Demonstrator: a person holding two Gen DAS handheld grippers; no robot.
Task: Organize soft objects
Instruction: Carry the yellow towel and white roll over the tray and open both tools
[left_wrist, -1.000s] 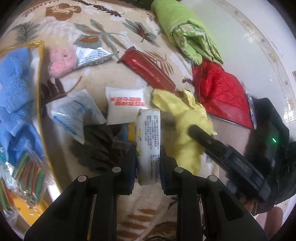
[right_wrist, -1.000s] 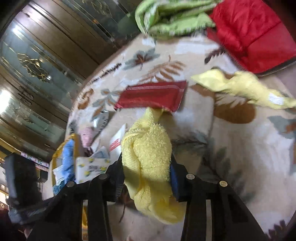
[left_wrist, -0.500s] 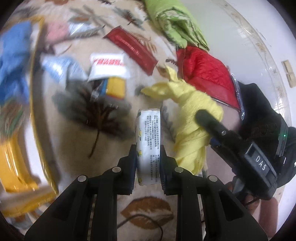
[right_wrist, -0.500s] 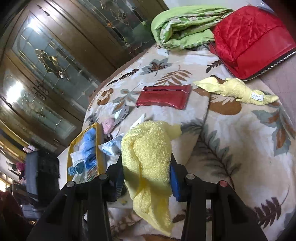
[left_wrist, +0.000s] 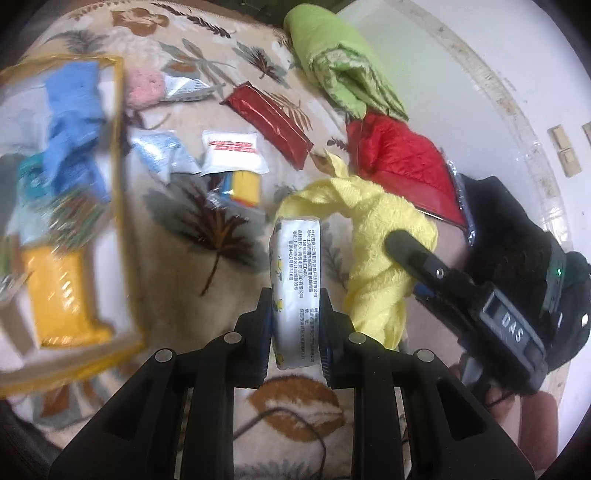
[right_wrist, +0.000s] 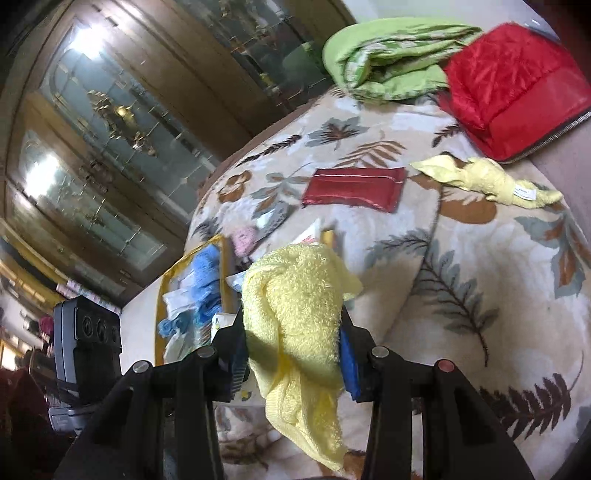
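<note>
The left gripper (left_wrist: 295, 325) is clamping one white tissue pack (left_wrist: 297, 291) above the leaf-patterned blanket (left_wrist: 184, 280), while the right gripper (right_wrist: 291, 354) is pinching one yellow towel (right_wrist: 295, 306). A second yellow towel (right_wrist: 487, 181) is lying beside one red quilted bag (right_wrist: 517, 81); one red pouch (right_wrist: 354, 188) and one green quilt (right_wrist: 388, 62) are lying nearby.

My black left tool (left_wrist: 295, 328) on a white printed tissue pack (left_wrist: 297, 280), yellow towel (right_wrist: 295, 306), beige leaf-patterned blanket (right_wrist: 461, 295), red quilted bag (right_wrist: 513, 81), green quilt (right_wrist: 384, 62)
</note>
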